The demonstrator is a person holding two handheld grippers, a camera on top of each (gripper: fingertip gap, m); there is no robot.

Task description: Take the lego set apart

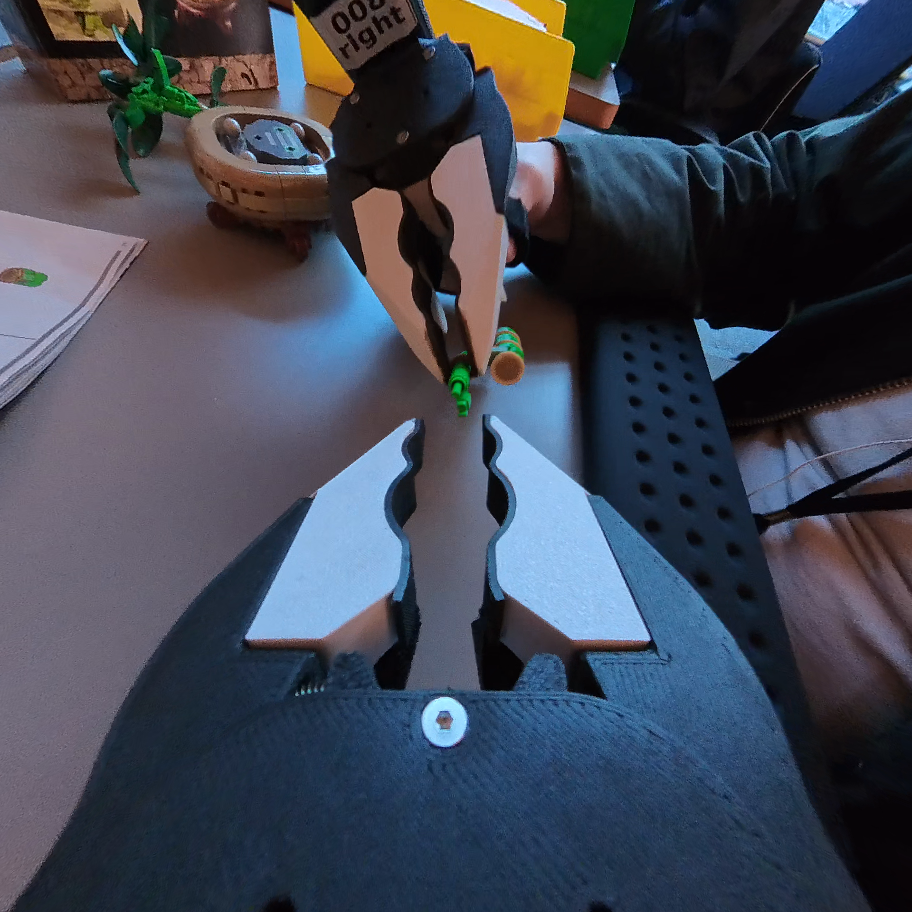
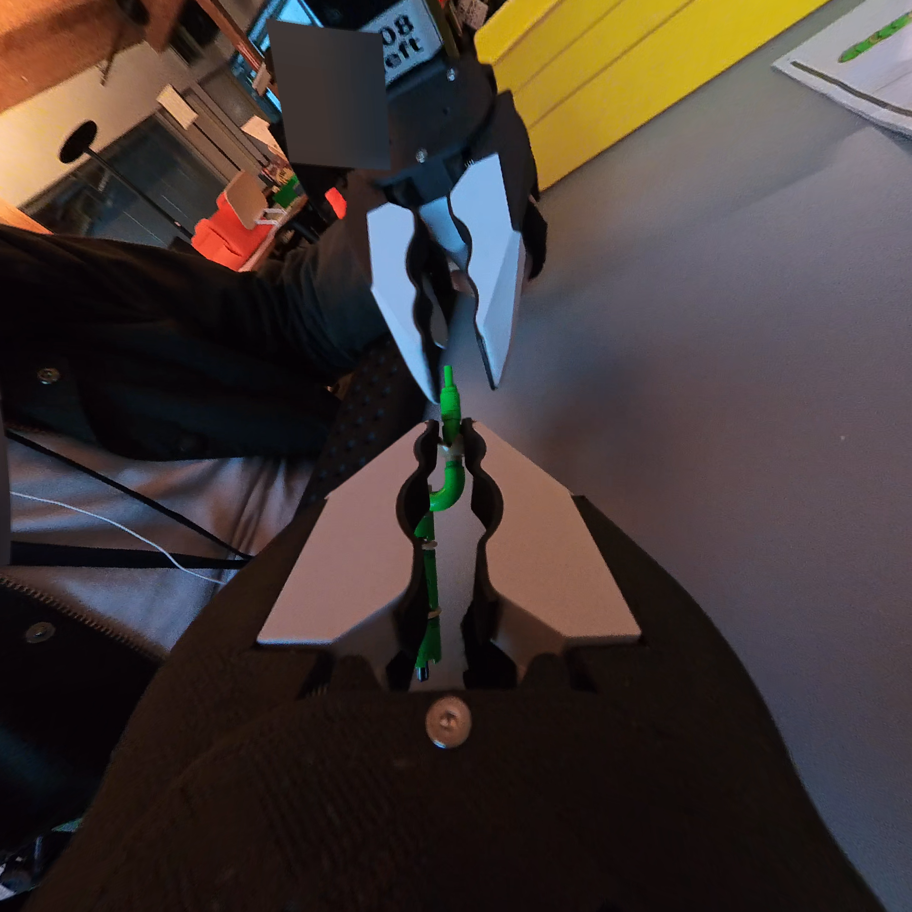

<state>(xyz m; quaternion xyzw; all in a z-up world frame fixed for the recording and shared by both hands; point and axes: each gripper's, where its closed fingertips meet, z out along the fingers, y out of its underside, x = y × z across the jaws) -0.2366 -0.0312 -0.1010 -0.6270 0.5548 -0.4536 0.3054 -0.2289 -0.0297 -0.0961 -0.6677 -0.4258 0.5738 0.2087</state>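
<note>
Office: desk (image 1: 197, 444), perforated chair (image 1: 666, 469), booklets (image 1: 49, 296).

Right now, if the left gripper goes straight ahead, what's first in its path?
Likely the green stem piece sticking out of the right gripper, dead ahead of the left gripper. Depth is hard to judge.

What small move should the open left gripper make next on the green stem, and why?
Probably ease the left gripper forward and shut it on the free tip of the green stem. The right gripper is clamped on that stem, its end pokes out toward the left fingers, and those stand open with nothing between them, so a second grip would let the two pull it apart.
</note>
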